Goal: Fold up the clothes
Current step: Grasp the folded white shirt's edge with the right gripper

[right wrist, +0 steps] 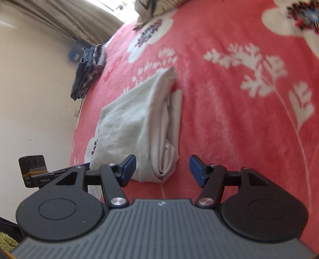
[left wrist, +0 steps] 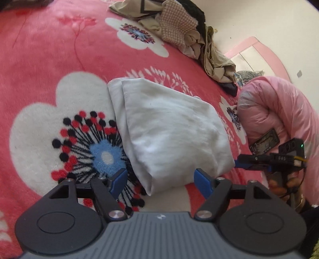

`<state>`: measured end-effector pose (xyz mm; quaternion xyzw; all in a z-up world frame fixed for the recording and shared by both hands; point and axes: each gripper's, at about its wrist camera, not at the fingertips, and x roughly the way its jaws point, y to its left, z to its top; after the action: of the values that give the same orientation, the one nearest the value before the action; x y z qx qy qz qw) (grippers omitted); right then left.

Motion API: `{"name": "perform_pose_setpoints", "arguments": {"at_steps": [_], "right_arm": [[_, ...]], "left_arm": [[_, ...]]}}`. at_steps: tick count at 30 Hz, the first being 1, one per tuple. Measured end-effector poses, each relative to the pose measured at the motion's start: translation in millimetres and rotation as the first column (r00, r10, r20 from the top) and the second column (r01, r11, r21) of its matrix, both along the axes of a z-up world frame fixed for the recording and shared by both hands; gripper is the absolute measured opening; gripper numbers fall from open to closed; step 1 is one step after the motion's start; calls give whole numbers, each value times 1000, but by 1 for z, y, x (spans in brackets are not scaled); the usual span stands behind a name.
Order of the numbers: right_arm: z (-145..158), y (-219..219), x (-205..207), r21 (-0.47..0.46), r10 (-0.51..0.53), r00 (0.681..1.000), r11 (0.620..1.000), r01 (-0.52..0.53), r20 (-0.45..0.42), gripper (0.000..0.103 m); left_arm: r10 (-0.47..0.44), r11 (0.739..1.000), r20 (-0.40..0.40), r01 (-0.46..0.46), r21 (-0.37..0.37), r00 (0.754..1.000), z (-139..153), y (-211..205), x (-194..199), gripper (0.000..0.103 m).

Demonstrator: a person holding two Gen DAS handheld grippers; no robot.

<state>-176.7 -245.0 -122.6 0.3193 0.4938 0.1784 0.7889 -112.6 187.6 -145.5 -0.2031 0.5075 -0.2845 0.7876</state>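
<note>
Left wrist view: a red flowered blanket (left wrist: pixel 39 59) fills the scene. On it, just ahead of the left gripper (left wrist: pixel 160 182), lies a folded white garment (left wrist: pixel 169 127). The gripper's blue pads (left wrist: pixel 119 179) stand wide apart, released, with the garment's near corner between them but untouched. To its right sits a pink quilted bundle (left wrist: pixel 279 111), and in front of that the right gripper (left wrist: pixel 239 162), seen from the side. Far ahead lies a heap of unfolded clothes (left wrist: pixel 179 29).

Right wrist view: the right gripper (right wrist: pixel 162 170) also gapes open, holding nothing; the garment's (right wrist: pixel 135 123) rolled end lies just ahead, between its pads (right wrist: pixel 196 170). Only this view shows a wall (right wrist: pixel 30 89) to the left, a small stack of folded clothes (right wrist: pixel 87 69) at the blanket's (right wrist: pixel 239 119) edge, and a curtain (right wrist: pixel 69 16) above.
</note>
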Motion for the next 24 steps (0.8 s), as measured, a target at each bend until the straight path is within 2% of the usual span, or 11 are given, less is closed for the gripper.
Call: {"name": "perform_pose_setpoints", "arguments": {"at_steps": [3, 9, 18, 24], "right_arm": [[-10, 3, 3, 42, 8, 1000, 999, -7, -27, 63], [-29, 4, 32, 154, 3, 998, 988, 7, -65, 68], [-45, 12, 86, 270, 6, 997, 963, 15, -78, 69], [-48, 11, 80, 316, 40, 996, 949, -15, -74, 68]], "left_arm": [[19, 998, -54, -23, -67, 998, -14, 4, 10, 75], [24, 986, -105, -41, -161, 994, -28, 4, 36, 76], [-46, 987, -78, 33, -156, 996, -33, -22, 68, 78], [-48, 983, -55, 38, -180, 997, -35, -21, 68, 77]]}}
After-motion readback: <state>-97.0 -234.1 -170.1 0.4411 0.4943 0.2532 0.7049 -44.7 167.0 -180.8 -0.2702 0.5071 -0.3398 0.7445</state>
